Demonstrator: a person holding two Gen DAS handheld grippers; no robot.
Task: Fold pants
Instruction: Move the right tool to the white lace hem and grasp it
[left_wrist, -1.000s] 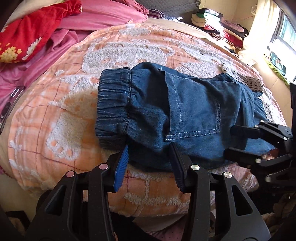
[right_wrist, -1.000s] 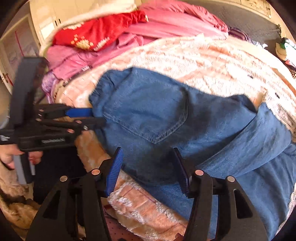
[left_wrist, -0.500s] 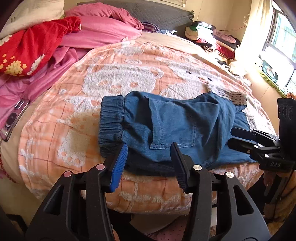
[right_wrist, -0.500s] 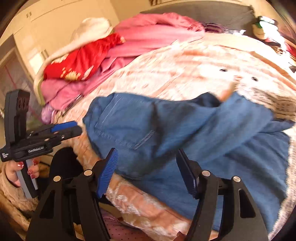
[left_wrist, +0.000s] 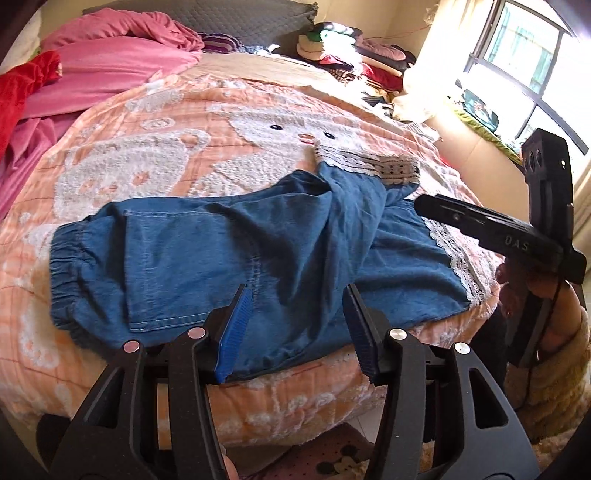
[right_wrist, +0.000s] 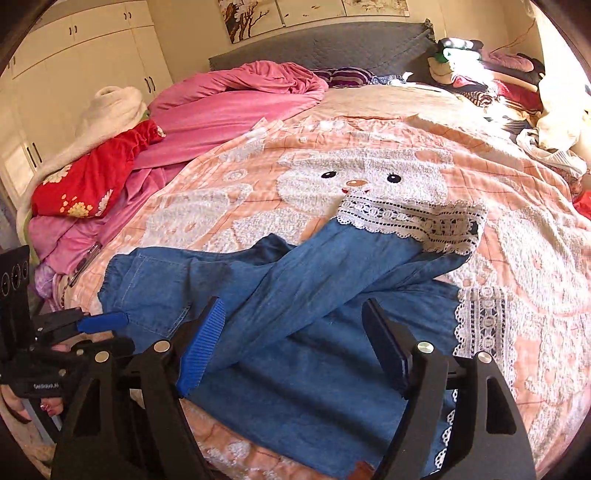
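Blue denim pants (left_wrist: 229, 254) with white lace cuffs (right_wrist: 413, 221) lie on the bed near its front edge, waistband (left_wrist: 70, 273) to the left, one leg crossed over the other. My left gripper (left_wrist: 295, 328) is open and empty, held back above the pants' near edge. My right gripper (right_wrist: 291, 343) is open and empty above the legs. Each gripper also shows in the other's view: the right (left_wrist: 491, 232) at the right, the left (right_wrist: 74, 332) at the lower left.
The pants rest on an orange blanket (right_wrist: 369, 147) with a white bear pattern. Pink bedding (right_wrist: 229, 107) and a red garment (right_wrist: 92, 177) are piled at the left. Stacked clothes (right_wrist: 480, 70) lie at the far right. A window (left_wrist: 524, 55) is at the right.
Both grippers have pulled back and up from the pants, and both views now take in more of the bed. The left view has swung right. The pants lie as before.
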